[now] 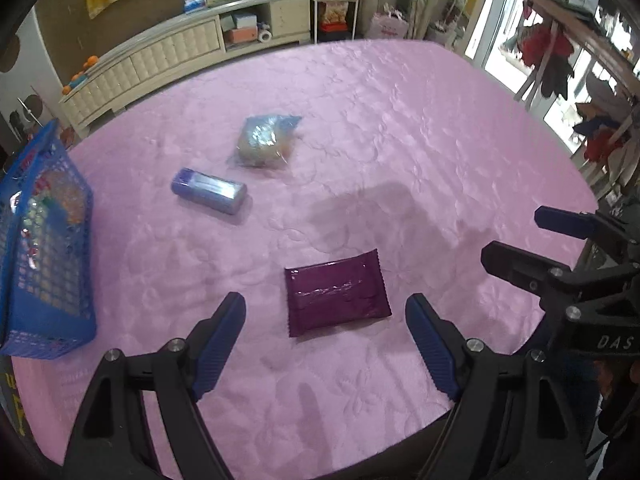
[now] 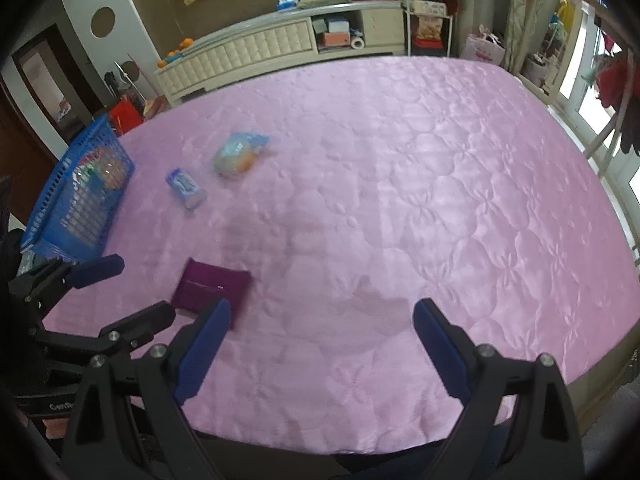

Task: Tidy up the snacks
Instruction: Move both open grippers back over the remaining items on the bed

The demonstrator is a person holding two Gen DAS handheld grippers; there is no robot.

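A dark purple snack packet (image 1: 336, 294) lies flat on the pink quilted tabletop (image 1: 400, 140). My left gripper (image 1: 326, 304) hovers just above it, open, one finger on each side and neither pad touching it. Further back lie a lilac-blue tube pack (image 1: 208, 190) and a clear bag with a blue top (image 1: 266, 140). A blue mesh basket (image 1: 52, 280) holding several snacks stands at the table's left edge. My right gripper (image 2: 324, 306) is open over bare cloth, right of the purple packet (image 2: 212, 286). The right wrist view also shows the left gripper (image 2: 144, 286) and the basket (image 2: 60, 184).
The table's near edge (image 2: 360, 446) runs just under both grippers. Behind the table stands a white low cabinet (image 2: 260, 48) with boxes on its shelves. Windows and hanging clothes (image 1: 548, 52) are to the right. Pink cloth stretches to the right of the snacks.
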